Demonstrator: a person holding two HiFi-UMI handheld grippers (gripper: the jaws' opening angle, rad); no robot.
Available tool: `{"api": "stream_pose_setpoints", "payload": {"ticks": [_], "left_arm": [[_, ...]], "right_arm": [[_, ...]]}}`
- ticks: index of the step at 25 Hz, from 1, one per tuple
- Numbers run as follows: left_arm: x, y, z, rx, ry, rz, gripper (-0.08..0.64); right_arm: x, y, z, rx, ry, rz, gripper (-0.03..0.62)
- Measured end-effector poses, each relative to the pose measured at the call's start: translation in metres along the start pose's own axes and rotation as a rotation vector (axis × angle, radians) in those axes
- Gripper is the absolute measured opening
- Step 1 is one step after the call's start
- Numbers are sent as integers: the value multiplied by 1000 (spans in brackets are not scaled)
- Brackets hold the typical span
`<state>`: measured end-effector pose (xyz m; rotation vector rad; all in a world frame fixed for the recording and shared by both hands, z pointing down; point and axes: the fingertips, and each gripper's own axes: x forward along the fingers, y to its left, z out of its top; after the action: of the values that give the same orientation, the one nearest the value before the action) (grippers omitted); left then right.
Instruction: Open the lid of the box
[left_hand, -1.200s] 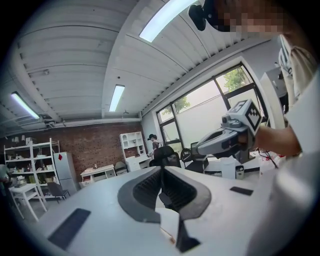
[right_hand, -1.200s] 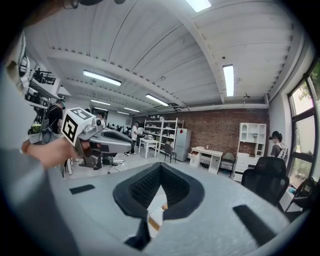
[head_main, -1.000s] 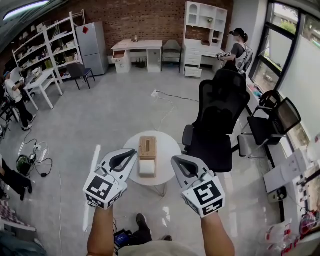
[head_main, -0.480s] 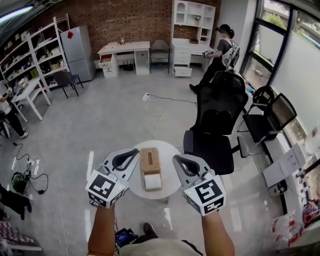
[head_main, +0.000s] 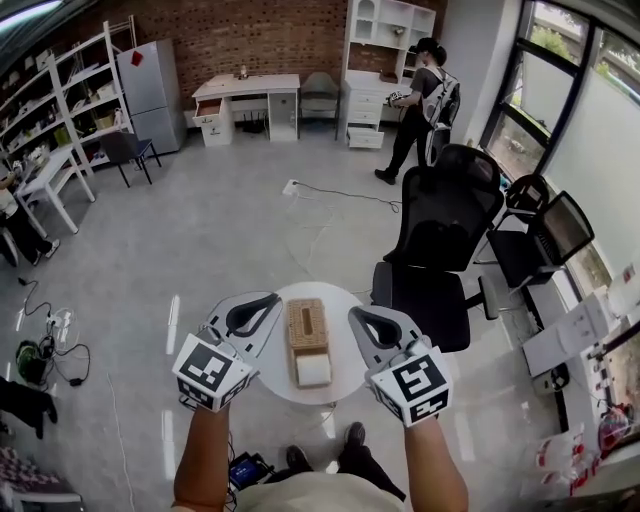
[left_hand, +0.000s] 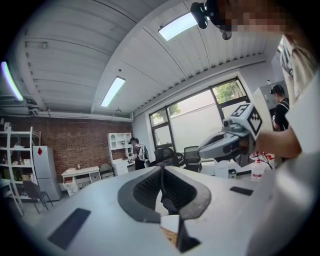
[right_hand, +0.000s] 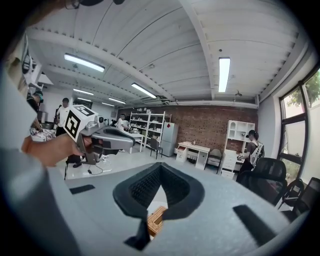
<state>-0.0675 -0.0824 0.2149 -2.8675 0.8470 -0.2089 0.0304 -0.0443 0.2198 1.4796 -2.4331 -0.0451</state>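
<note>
A tan woven box (head_main: 306, 326) with a slot in its top lies on a small round white table (head_main: 272, 372). A white piece (head_main: 314, 370) sits at its near end. My left gripper (head_main: 274, 298) hangs shut just left of the box and above the table. My right gripper (head_main: 353, 316) hangs shut just right of it. Neither touches the box. In the left gripper view the left gripper (left_hand: 161, 172) has its jaws closed, with a corner of the box (left_hand: 170, 234) showing below them. The right gripper view shows the right gripper (right_hand: 161, 167) the same way, over the box (right_hand: 156, 220).
A black office chair (head_main: 440, 235) stands close behind the table on the right, with more chairs (head_main: 535, 235) by the windows. A cable (head_main: 330, 195) trails over the grey floor. A person (head_main: 425, 100) walks near the white cabinets at the back. Shelves (head_main: 60, 120) line the left wall.
Both grippers keep the same shut pose on either side of the box. The head view has drifted a little, and the person at the back has walked left.
</note>
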Motion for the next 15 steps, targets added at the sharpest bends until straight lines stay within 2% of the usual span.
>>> {"api": "stream_pose_setpoints", "payload": {"ticks": [15], "left_arm": [[32, 60, -53, -80, 108, 135, 20]], "right_arm": [[84, -41, -23, -10, 12, 147, -8]]}}
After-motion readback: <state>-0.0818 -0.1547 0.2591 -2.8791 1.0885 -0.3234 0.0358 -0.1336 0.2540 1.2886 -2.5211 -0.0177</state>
